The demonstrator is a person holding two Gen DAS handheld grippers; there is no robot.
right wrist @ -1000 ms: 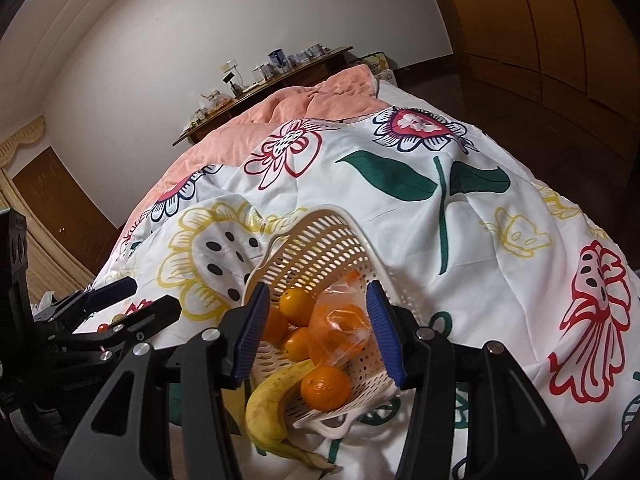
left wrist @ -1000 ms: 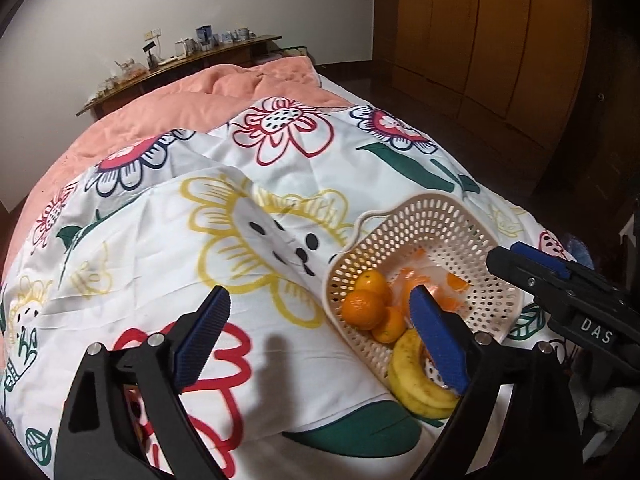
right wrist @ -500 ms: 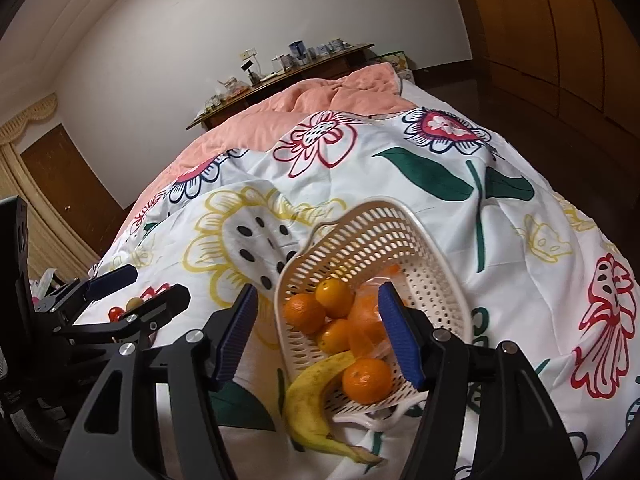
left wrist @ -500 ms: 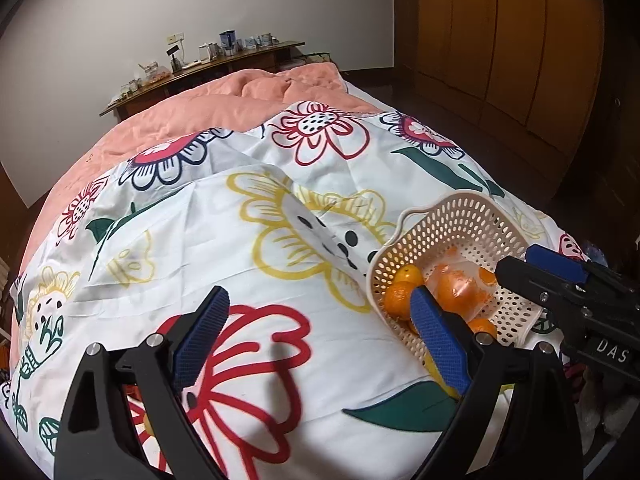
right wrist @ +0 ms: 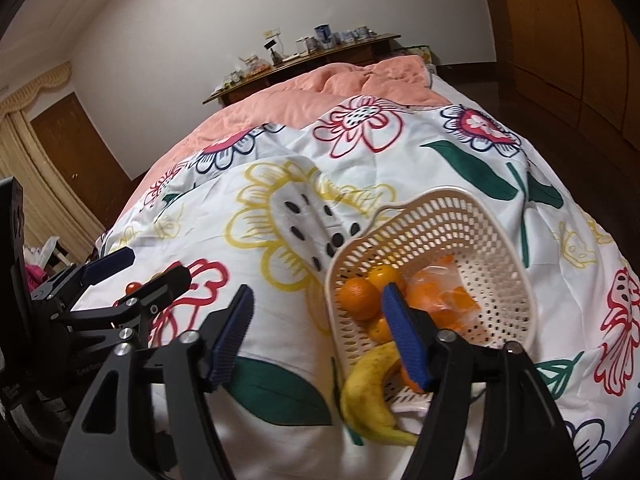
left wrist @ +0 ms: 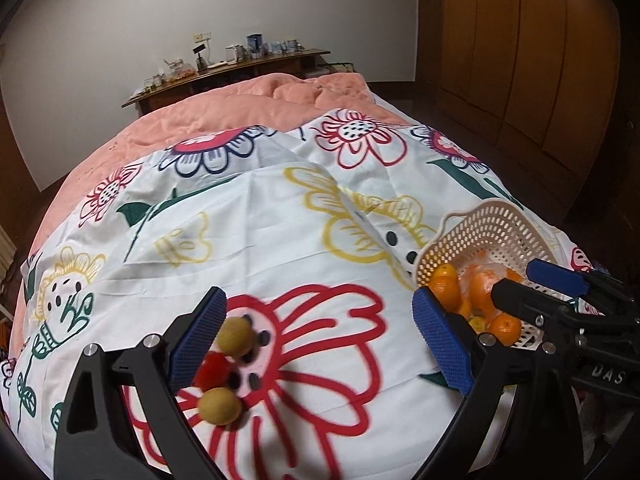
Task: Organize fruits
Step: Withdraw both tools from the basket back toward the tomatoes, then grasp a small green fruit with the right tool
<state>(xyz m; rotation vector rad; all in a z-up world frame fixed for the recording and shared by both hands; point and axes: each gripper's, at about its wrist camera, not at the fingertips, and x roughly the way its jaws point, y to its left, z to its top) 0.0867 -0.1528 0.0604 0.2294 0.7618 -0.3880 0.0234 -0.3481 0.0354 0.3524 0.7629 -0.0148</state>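
Observation:
In the left wrist view my left gripper [left wrist: 318, 340] is open over the floral bedcover. Two round yellow-green fruits [left wrist: 234, 336] [left wrist: 219, 406] and a red fuzzy fruit [left wrist: 214, 366] lie by its left finger, none of them held. A cream plastic basket [right wrist: 440, 216] lies tilted on the bed with oranges [right wrist: 358, 296], a clear bag of orange pieces [right wrist: 440, 296] and a banana [right wrist: 368, 392] sticking out over its near rim. My right gripper [right wrist: 318, 336] hovers at the basket's near-left edge. Its jaws are opening and hold nothing.
The floral bedcover [left wrist: 280, 248] is soft and creased, with a pink quilt [left wrist: 240, 112] beyond it. A cluttered wooden shelf [right wrist: 304, 56] runs along the far wall. Wooden wardrobes [left wrist: 520, 60] stand to the right. The bed's edge drops off just right of the basket [left wrist: 492, 220].
Both grippers have shifted left across the bed, so the basket sits further right in each view. The small fruits have come into the left view. The right jaws have widened.

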